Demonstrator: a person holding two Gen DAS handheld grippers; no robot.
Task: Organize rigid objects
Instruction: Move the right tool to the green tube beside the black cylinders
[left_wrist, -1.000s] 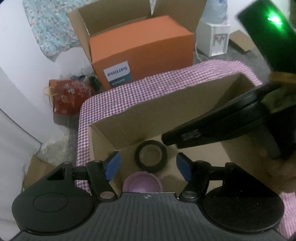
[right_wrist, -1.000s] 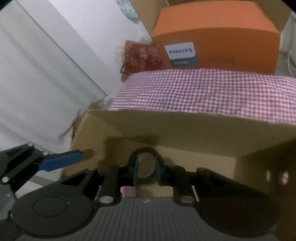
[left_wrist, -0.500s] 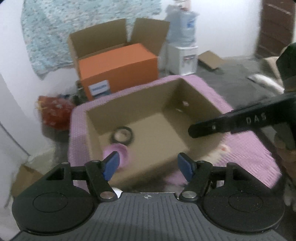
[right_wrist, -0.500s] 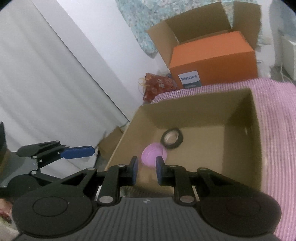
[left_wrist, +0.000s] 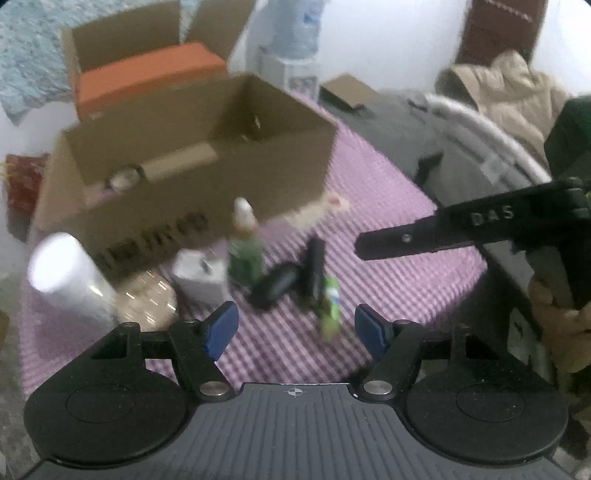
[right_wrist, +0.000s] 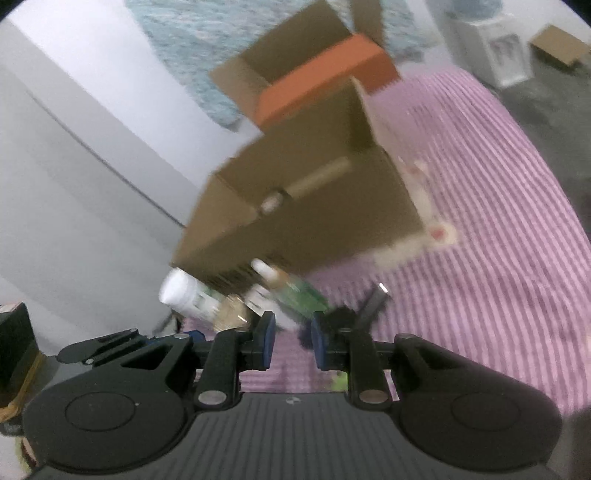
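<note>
Left gripper (left_wrist: 293, 325): blue pads wide apart, nothing between them, hovering above the pink checked cloth (left_wrist: 388, 206). Right gripper (right_wrist: 290, 339): pads drawn close with a narrow gap, nothing pinched there; in the left wrist view its black finger reaches in from the right, with a hand (left_wrist: 561, 321) on the handle below it.

Ahead of the left gripper, a loose cluster on the cloth, all blurred:
- green bottle with a pale cap (left_wrist: 244, 240), upright, straight ahead and slightly left of the gap
- white boxy item (left_wrist: 201, 277), just left of the green bottle
- black oval object (left_wrist: 275, 286), lying just beyond the gap between the pads
- dark slim object (left_wrist: 314, 266), next to the oval one on its right; exact contact cannot be told
- small green packet (left_wrist: 330, 306), nearest the gripper, just inside the right pad
- white cylinder (left_wrist: 70, 277), far left, leaning, with a shiny clear bundle (left_wrist: 146, 301) beside it

Beyond the cluster, open cardboard box (left_wrist: 207, 162) on the cloth, with a round item and a cardboard tube dimly visible inside. Further back, orange box (left_wrist: 147, 74) seated in another open carton.

From the right wrist view, same cluster just ahead of the near-closed pads; cardboard box looming above them.
</note>
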